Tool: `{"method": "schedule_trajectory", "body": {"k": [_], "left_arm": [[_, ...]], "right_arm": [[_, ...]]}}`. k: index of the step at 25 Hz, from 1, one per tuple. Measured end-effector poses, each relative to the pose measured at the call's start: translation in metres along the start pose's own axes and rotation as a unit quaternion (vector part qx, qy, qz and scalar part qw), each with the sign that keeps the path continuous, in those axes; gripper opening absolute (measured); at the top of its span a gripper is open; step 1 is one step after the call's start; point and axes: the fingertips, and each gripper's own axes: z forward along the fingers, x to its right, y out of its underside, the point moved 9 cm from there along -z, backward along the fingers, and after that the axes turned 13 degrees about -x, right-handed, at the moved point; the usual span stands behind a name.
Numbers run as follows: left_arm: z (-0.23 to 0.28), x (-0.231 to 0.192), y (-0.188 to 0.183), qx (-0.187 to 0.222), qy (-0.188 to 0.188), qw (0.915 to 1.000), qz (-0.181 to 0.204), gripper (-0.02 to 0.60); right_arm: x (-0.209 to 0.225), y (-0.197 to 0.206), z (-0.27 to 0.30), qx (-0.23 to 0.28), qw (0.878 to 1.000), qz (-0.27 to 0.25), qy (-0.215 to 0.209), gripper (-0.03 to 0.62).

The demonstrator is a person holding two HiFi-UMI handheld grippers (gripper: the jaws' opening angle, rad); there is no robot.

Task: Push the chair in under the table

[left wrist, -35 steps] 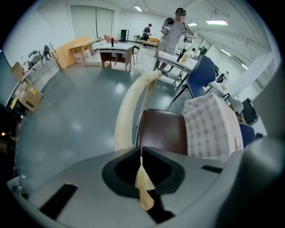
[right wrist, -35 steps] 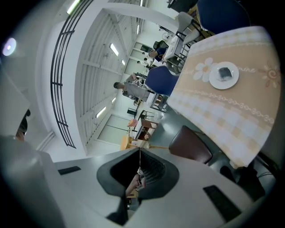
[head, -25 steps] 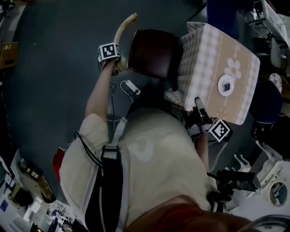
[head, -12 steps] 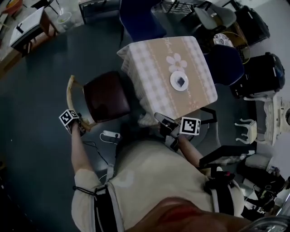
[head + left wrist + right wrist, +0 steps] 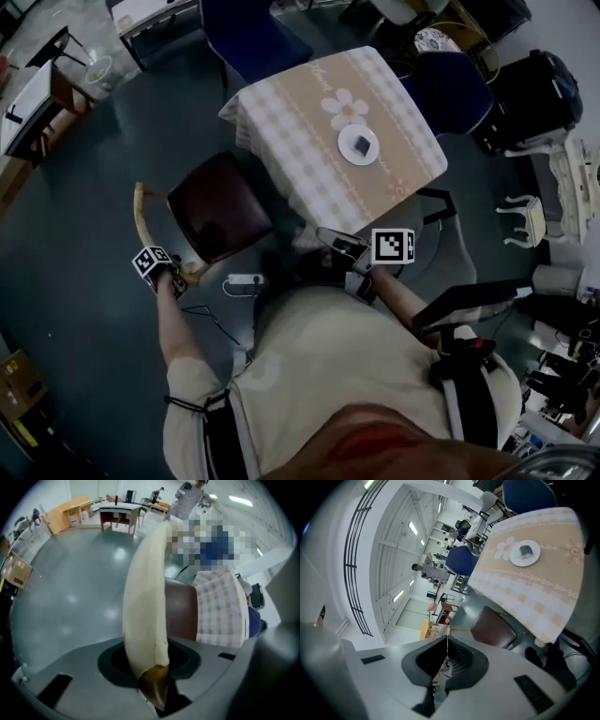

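A chair with a dark brown seat and a curved cream backrest stands left of the table, pulled out, with its seat partly at the cloth's edge. My left gripper points steeply down at the near end of the backrest. In the left gripper view the cream rail runs between the jaws of the left gripper, which have just been closing onto it. My right gripper hovers by the table's near corner, shut and empty. The right gripper view shows this gripper with the seat beyond it.
A white plate lies on the checked tablecloth. Blue chairs stand at the table's far sides. A white power strip and its cable lie on the floor by my feet. White furniture crowds the right.
My left gripper has sunk and tipped down onto the near end of the backrest rail. The right gripper stays by the table corner. My head has turned, so the scene has shifted.
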Motion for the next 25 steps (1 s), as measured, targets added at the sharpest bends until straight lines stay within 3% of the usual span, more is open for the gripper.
{"method": "schedule_trajectory", "body": {"k": [9, 15, 19, 25], "left_arm": [[0.004, 0.01, 0.001, -0.08, -0.083, 0.9919, 0.053, 0.153], [0.006, 0.017, 0.005, -0.079, -0.084, 0.992, 0.053, 0.153], [0.005, 0.021, 0.007, -0.081, -0.091, 0.9906, 0.062, 0.163], [0.011, 0.028, 0.013, -0.083, -0.09, 0.9899, 0.073, 0.172]], "right_arm": [[0.006, 0.001, -0.01, 0.024, 1.0, 0.017, 0.002, 0.012], [0.009, 0.001, -0.003, 0.011, 1.0, 0.016, 0.001, 0.012], [0.005, -0.005, 0.0, 0.002, 1.0, -0.011, -0.009, 0.012], [0.011, 0.0, -0.005, 0.007, 1.0, 0.007, 0.002, 0.012]]}}
